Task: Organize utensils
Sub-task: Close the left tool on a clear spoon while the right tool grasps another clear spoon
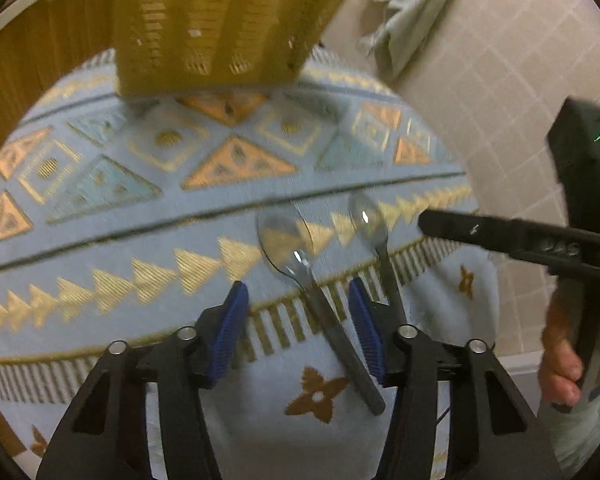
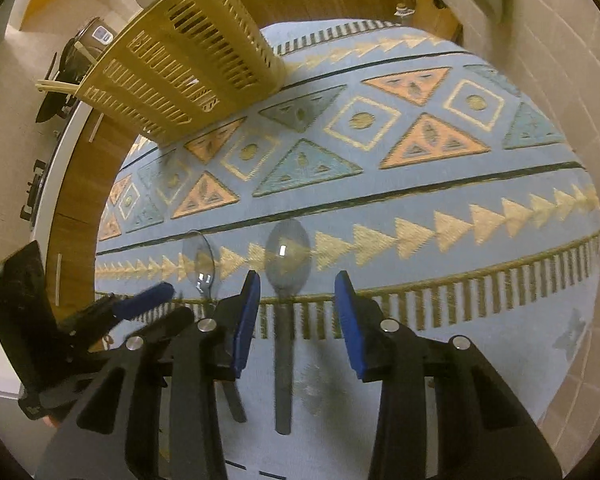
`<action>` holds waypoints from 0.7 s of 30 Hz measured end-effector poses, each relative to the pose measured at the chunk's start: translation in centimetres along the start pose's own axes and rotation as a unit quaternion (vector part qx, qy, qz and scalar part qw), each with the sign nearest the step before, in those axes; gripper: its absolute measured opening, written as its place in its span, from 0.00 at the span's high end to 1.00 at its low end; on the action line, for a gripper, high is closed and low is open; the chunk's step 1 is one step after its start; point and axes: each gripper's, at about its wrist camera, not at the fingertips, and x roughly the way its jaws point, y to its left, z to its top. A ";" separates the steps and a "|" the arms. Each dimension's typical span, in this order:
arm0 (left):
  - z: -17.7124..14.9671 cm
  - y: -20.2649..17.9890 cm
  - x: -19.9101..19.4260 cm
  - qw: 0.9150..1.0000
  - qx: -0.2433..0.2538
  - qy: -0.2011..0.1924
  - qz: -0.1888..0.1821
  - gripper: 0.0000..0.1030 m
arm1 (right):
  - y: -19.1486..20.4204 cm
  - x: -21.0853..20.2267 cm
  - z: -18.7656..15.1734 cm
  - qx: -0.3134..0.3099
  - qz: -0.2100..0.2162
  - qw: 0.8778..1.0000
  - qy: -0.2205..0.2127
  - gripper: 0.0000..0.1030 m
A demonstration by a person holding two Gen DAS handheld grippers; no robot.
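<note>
Pale tiles cover the floor, and a blue patterned cloth point(image 2: 440, 208) is draped over the round worktop; a yellow slotted basket point(image 2: 188, 64) stands at its far side, well apart from the two spoons; both spoons lie flat near the cloth's front edge, bowls pointing away, dark handles hanging toward me. The left spoon point(image 1: 320, 292) sits between the spread pads of the left hand-held gripper point(image 1: 298, 328), its handle just beside the inner pad, though I cannot tell whether they touch; the right spoon point(image 2: 284, 320) lies centred between the parted pads of the right hand-held gripper point(image 2: 296, 320), clear of both; neither is clamped on anything. They look light and rigid, with clear glossy bowls that I judge slippery and easy to scratch; the matte handle, mid-length, seems the sensible place to pinch; lying flat on soft cloth, each may skid or tip as the pads close.
</note>
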 end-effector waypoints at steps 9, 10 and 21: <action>-0.1 -3.1 1.8 0.994 0.033 -0.002 0.107 0.65 | -0.3 -1.3 -1.3 -0.030 -0.021 0.999 -0.009 0.66; -0.3 -3.7 2.2 0.990 0.054 -0.001 0.128 0.64 | -0.5 -1.3 -1.4 -0.029 -0.020 0.999 -0.007 0.66; -0.3 -4.4 2.2 0.979 0.121 0.004 0.165 0.90 | 0.8 1.1 -0.6 -0.034 -0.003 0.999 0.038 0.66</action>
